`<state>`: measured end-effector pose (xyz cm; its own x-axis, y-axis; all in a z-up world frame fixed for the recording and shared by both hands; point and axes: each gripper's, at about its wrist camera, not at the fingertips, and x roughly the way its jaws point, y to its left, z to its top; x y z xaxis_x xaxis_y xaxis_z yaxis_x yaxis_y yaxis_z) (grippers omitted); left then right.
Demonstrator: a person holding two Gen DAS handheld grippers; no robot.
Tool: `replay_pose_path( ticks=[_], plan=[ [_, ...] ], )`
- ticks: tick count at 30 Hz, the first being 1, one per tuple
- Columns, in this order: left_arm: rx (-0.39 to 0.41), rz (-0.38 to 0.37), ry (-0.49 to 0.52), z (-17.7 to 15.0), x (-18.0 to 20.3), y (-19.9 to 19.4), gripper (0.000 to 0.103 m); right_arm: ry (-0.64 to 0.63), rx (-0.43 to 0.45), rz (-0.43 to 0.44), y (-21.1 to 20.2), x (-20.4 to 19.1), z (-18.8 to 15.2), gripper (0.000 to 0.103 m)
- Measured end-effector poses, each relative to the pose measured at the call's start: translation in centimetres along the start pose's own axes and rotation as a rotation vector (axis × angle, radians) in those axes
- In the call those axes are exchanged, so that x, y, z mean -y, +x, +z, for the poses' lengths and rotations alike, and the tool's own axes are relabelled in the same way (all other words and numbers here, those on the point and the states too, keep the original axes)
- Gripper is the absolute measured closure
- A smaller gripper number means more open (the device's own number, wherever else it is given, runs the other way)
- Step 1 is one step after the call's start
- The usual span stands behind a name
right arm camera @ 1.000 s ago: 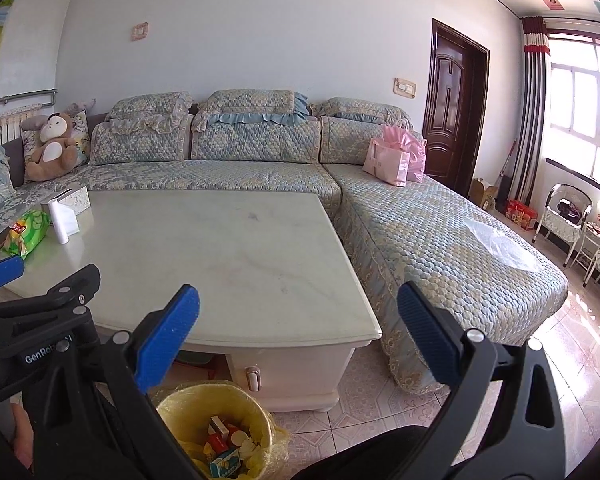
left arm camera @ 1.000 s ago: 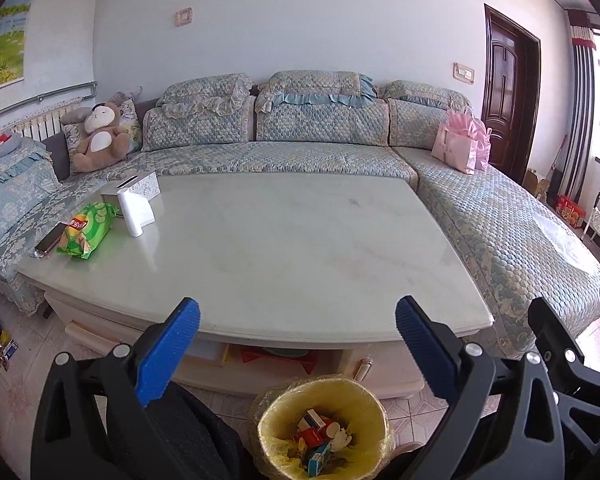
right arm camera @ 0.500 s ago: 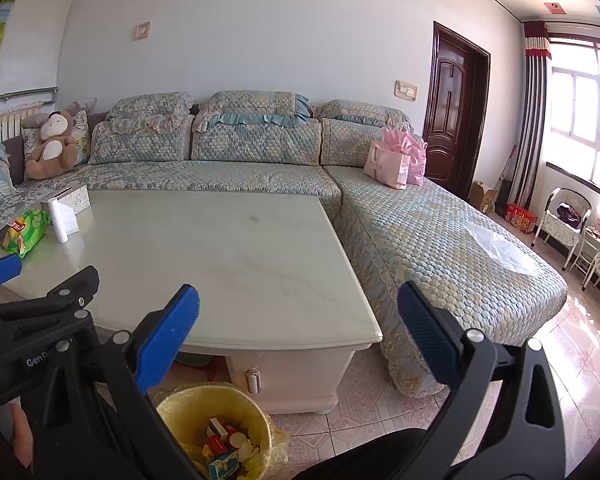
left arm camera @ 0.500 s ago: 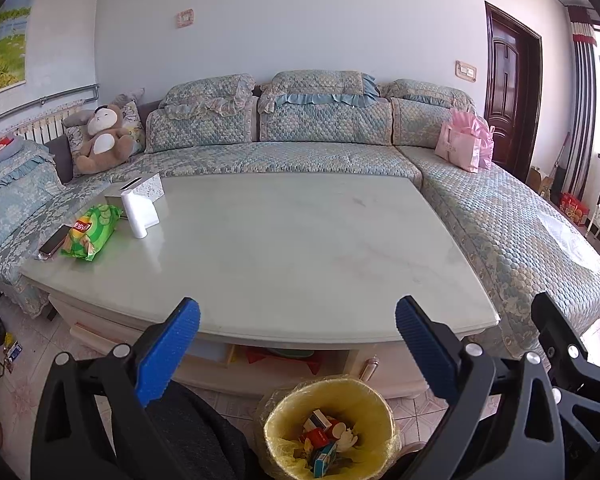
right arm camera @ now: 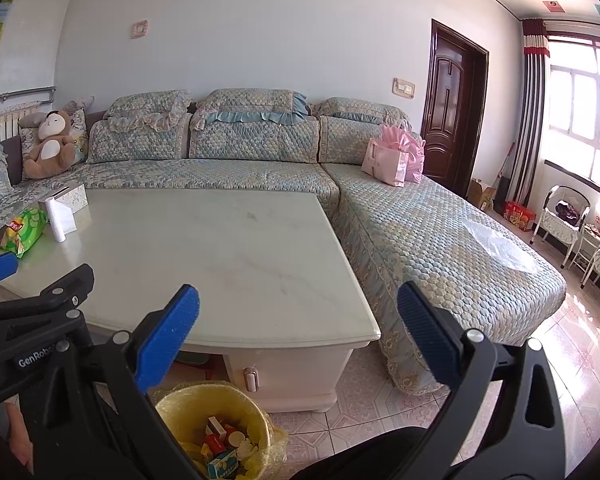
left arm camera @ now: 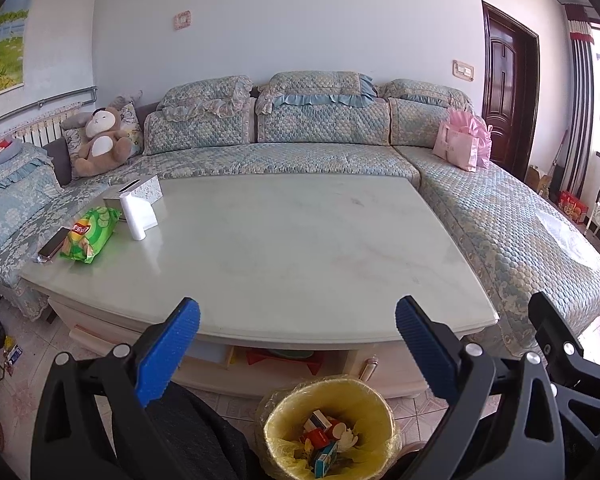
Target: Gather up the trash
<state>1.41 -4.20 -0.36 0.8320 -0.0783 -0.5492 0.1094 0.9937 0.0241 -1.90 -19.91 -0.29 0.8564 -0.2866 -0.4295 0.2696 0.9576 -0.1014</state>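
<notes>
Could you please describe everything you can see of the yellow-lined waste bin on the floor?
The waste bin is round and open-topped, lined with a thin, crinkled yellow plastic bag whose edge folds over the rim. It stands upright on the tiled floor, just in front of the coffee table, whether touching it cannot be told. Inside lie small cartons and wrappers in red, white and blue, filling only the bottom. Both grippers hang above it with jaws wide open, not touching it.

white walls | quilted sofa (left arm camera: pixel 284 160) | dark door (right arm camera: pixel 452 120) | sunlit window (right arm camera: pixel 580 108) | tiled floor (right arm camera: pixel 380 420)
</notes>
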Motion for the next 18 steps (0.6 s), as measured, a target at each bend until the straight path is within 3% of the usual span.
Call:
replay_pose_path(
  ticks=[10,18],
  plan=[
    [-0.002,0.007,0.009,-0.05,0.09,0.12,0.007,0.002,-0.006,-0.010,0.09,0.33,-0.08,0.006],
    [-0.015,-0.036,0.015,-0.08,-0.04,0.59,0.007,0.009,-0.003,-0.017,0.11,0.55,0.05,0.006]
  ],
)
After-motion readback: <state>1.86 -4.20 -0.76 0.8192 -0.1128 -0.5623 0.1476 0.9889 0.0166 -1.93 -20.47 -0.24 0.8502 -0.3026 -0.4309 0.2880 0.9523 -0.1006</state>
